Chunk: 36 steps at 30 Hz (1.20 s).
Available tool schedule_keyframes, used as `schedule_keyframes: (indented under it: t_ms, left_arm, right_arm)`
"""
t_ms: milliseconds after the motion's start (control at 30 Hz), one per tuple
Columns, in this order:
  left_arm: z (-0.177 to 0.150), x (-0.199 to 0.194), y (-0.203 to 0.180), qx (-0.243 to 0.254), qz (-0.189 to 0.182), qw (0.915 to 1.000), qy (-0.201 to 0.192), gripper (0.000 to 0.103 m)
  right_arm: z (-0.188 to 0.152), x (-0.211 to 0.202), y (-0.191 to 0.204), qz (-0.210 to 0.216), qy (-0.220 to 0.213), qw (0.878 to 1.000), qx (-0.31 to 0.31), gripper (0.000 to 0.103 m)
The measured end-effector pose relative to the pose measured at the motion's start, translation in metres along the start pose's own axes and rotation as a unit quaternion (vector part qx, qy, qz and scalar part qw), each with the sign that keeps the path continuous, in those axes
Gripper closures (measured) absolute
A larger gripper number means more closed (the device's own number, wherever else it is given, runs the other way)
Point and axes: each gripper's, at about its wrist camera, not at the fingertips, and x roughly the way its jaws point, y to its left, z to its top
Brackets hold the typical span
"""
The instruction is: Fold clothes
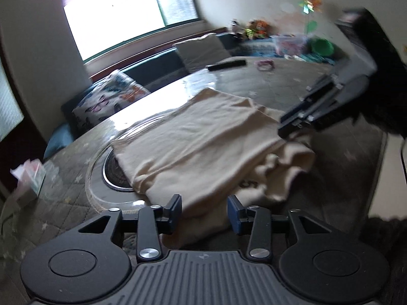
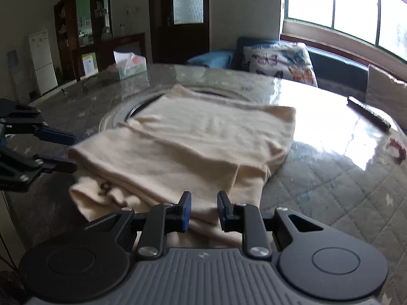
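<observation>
1. The left gripper (image 1: 204, 213) stands at the near edge of the round table (image 2: 318, 178), its blue-padded fingers (image 1: 176, 209) parted with the hem of the cream garment (image 1: 198, 137) lying between them; the pads do not press on the cloth.
2. The right gripper (image 2: 203, 209) sits beside it at the same near edge, fingers a little apart over the folded hem, gripping nothing that I can make out.
3. The cream garment lies folded in the middle of the table, its far part covering the inset round ring (image 2: 119, 117) at the table's centre; the near layers are bunched and uneven.
4. The tabletop is glossy, a clear sheet over grey quilted cloth with small stars, catching glare from the window (image 1: 127, 12).
5. Toward the far edge lie a black remote control (image 1: 226, 64) and a small pink item (image 1: 264, 64); a tissue box (image 2: 129, 64) stands at the left edge.
6. Beyond the table a dark blue bench seat runs under the window, with a butterfly-print cushion (image 2: 279, 61).
7. Farther off stand a dark wooden door (image 2: 183, 12), a shelf cabinet (image 2: 84, 20) and a white fridge (image 2: 42, 61).
</observation>
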Motion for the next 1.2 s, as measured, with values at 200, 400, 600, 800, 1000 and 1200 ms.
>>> schedule_keyframes:
  t_ms: [200,400,600,800,1000,1200]
  left_arm:
    - [-0.006,0.008,-0.022,0.049,-0.011,0.9987,0.000,0.055]
    - [-0.003,0.019,-0.034,0.069,-0.016,0.9974,-0.016,0.063]
    - [0.010,0.021,-0.015,0.021,-0.023,0.9989,-0.035,0.090]
    - [0.030,0.029,0.012,-0.034,-0.031,0.9981,-0.042,0.092]
    - [0.035,0.035,0.019,-0.047,-0.035,0.9976,-0.038,0.090]
    - [0.022,0.022,0.012,-0.030,-0.029,0.9984,-0.038,0.074]
  right_arm:
    - [0.000,-0.009,0.002,-0.003,-0.006,1.000,-0.010,0.072]
    - [-0.001,-0.022,0.009,-0.012,-0.007,0.998,-0.056,0.066]
    - [-0.011,-0.035,0.020,-0.017,-0.003,0.991,-0.134,0.050]
    - [-0.020,-0.035,0.039,0.003,-0.015,0.978,-0.210,0.035]
    - [-0.009,-0.006,0.038,0.011,-0.016,0.982,-0.190,0.057]
    - [0.003,0.006,0.028,0.038,0.008,0.989,-0.145,0.086]
